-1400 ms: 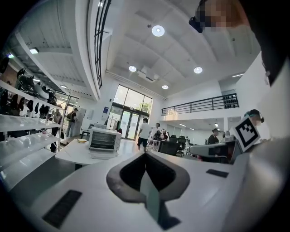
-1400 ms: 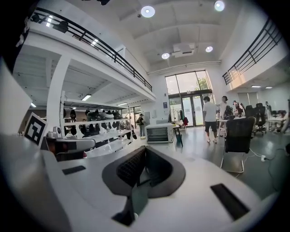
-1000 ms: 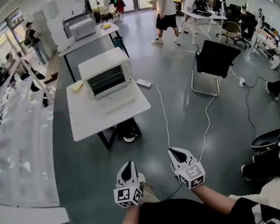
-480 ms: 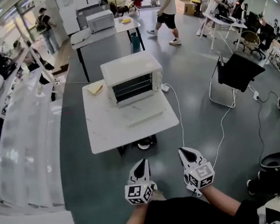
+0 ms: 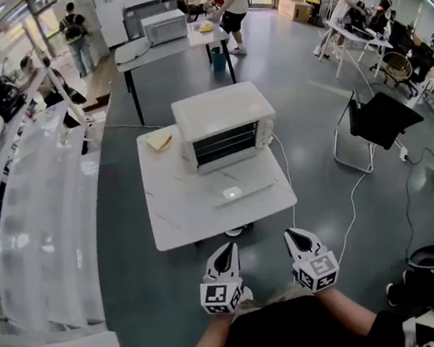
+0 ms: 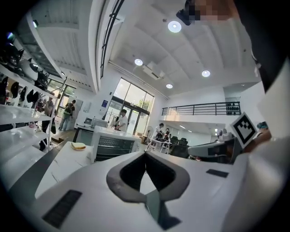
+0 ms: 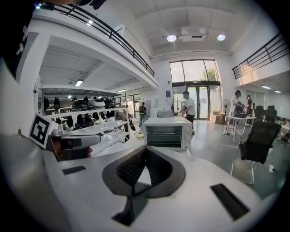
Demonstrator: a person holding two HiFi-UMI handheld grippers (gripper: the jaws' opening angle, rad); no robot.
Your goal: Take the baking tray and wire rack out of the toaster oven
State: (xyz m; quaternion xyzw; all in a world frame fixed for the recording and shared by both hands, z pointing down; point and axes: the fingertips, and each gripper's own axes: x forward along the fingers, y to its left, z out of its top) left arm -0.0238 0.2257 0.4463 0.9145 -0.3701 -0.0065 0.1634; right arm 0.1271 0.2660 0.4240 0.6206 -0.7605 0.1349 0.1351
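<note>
The toaster oven [image 5: 225, 124] stands toward the far side of the white bench [image 5: 180, 208], its dark front window facing the person; thin horizontal bars show behind the glass, though what lies inside cannot be told apart. It is well apart from both grippers, which are held side by side over the grey floor [image 5: 135, 273] just short of the bench's near edge. The left gripper [image 5: 226, 251] and the right gripper [image 5: 296, 237] both point at the oven; each has its jaws pressed together with nothing between them. Their cubes carry black-and-white square markers; a yellow pad [image 5: 158, 141] lies on the bench just left of the oven.
</note>
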